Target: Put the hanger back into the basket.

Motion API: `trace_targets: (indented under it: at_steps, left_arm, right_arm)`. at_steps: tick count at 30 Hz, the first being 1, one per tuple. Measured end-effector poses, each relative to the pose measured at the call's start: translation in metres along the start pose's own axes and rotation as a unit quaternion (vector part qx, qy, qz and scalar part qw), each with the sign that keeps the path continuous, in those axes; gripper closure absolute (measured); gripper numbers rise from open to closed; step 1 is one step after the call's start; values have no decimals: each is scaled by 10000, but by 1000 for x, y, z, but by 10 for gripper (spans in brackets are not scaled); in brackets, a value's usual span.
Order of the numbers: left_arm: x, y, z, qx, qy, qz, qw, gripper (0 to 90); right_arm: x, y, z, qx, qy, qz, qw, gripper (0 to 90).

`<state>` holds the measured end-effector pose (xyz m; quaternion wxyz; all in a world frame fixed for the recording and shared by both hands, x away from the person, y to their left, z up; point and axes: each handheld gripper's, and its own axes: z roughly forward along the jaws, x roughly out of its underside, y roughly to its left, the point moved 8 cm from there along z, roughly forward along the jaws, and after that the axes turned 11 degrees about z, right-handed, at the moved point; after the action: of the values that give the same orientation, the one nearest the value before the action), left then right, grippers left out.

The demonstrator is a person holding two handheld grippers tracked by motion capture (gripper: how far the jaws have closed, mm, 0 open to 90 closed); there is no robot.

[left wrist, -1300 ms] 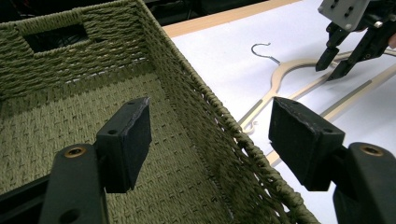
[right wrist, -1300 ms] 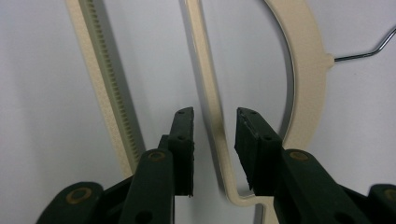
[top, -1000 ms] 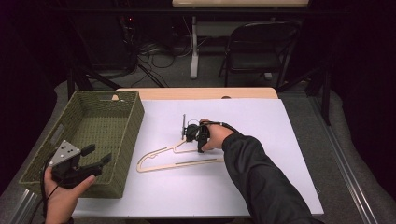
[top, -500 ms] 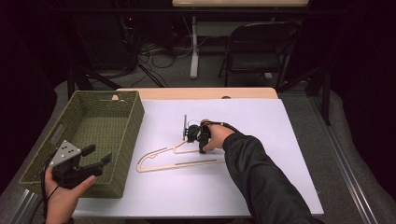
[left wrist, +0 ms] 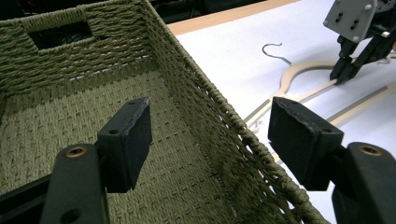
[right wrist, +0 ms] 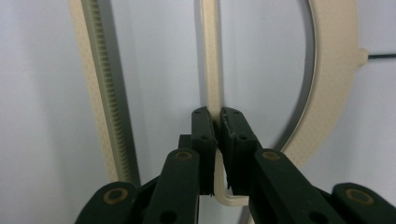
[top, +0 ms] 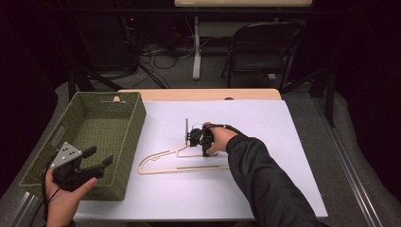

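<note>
A wooden hanger [top: 182, 163] lies flat on the white counter [top: 283, 142], in the middle of the high view, just to the right of the green basket [top: 130, 142]. Its metal hook [top: 186, 127] points up toward the top of the frame. The right tool [top: 201, 139] sits at the middle of the high view, on the top part of the hanger near the hook. Its two black jaws have just been closing, and in the right gripper view the right tool [right wrist: 217, 135] is clamped tight on a thin bar of the hanger [right wrist: 211, 70] in the middle of the frame. A toothed bar of the hanger runs up the left side of that view, and a wide curved part bends along the right side. The left tool [top: 87, 163] is at the lower left of the high view, held in a hand [top: 64, 201] over the near end of the basket. In the left gripper view its jaws stand wide apart with nothing between them, one over the inside of the basket [left wrist: 70, 107] and one past its rim.
</note>
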<state>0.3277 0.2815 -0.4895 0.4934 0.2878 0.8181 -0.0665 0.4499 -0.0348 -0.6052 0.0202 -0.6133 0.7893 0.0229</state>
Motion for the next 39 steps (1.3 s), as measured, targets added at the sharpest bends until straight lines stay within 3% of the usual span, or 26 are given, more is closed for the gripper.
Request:
trace_targets:
  at_steps: [9,22,39]
  left_arm:
    - [0,0,-1,-14,-6,-5,10000,308]
    - [-1,1,-1,-28,-17,-6,10000,308]
    - [-5,-3,-3,-6,-72,55,10000,309]
  right_arm:
    - [3,2,-1,-13,-24,-173,9998,853]
    - [3,3,-3,46,-48,-200,9998,853]
    - [6,8,-16,431,-218,-445,9978,854]
